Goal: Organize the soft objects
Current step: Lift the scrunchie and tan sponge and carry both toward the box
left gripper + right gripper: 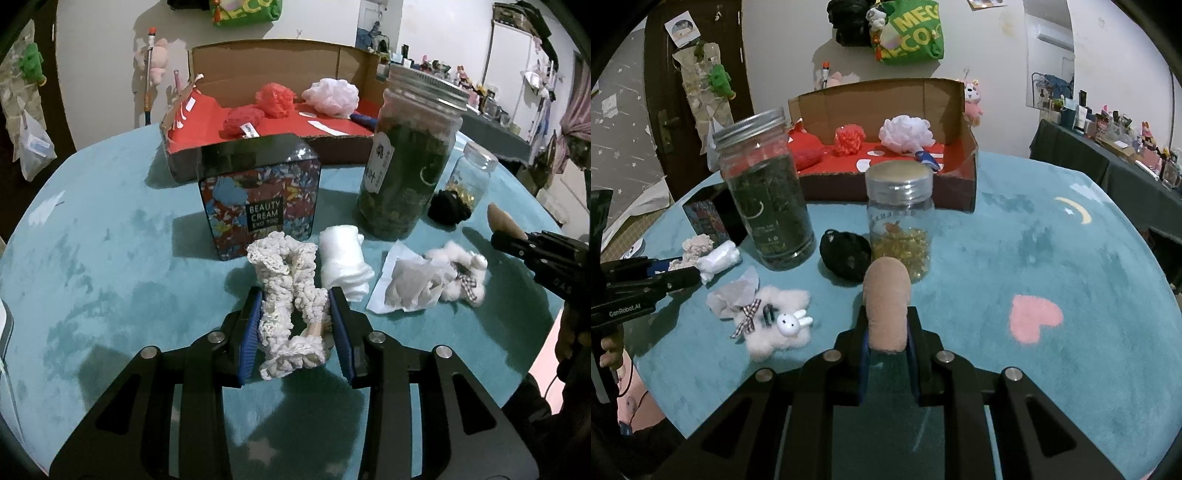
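Going L to R: left gripper (pixel 295 325) is nearly closed w/ its pads pressing a cream crochet scrunchie (pixel 286 295), which runs lengthwise away from the jaws toward the floral tin (pixel 258 199), far end by the tin. Right gripper (pixel 888 350) is clamped all the way on a tan puff (pixel 887 304) that sticks straight out ahead, long axis along the fingers, tip just short of the small jar (pixel 899 218). Cardboard box (pixel 967 184) w/ the poufs is dead ahead past the jars for both, imo right hand has the clearer line, left has the tin in the way.
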Available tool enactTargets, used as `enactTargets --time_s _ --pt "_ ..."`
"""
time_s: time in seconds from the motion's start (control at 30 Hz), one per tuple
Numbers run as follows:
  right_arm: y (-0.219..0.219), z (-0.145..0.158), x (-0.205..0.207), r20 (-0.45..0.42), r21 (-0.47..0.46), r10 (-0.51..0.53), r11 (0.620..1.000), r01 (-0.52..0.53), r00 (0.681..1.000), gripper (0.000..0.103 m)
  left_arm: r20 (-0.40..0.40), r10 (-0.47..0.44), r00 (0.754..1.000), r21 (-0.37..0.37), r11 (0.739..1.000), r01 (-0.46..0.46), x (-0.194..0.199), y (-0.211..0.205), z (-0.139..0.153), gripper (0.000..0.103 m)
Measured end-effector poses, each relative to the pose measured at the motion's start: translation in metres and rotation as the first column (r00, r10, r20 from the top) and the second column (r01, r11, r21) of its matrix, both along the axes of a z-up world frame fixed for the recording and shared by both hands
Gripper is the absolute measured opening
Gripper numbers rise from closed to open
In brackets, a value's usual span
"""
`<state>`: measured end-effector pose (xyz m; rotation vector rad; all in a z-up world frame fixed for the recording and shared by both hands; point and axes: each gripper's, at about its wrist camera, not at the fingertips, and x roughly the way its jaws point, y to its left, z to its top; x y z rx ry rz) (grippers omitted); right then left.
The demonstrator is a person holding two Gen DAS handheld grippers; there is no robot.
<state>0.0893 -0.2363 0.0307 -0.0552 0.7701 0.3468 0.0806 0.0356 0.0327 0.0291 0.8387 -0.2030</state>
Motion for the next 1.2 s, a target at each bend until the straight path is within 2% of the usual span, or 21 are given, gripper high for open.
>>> enactTargets --time_s 0.43,0.63,1.2 --pt "0.001 -0.006 -0.003 -0.01 -0.001 0.01 1.0 -0.01 1.0 0.019 -0.004 -0.005 1.0 0.008 1.0 0.005 -0.007 0.011 -0.006 0.038" --pt "0.006 -0.004 -0.007 -0.002 -0.009 0.026 1.0 -0.026 1.0 0.019 0.008 -0.01 1.0 0.033 0.999 0.01 -0.011 0.009 -0.005 0.034" --pt "-0.025 0.005 0.015 -0.014 -0.027 -0.046 0.999 0.046 0.999 0.019 0.007 0.097 0.995 0.062 0.993 -0.098 0.003 0.05 0.01 0.033"
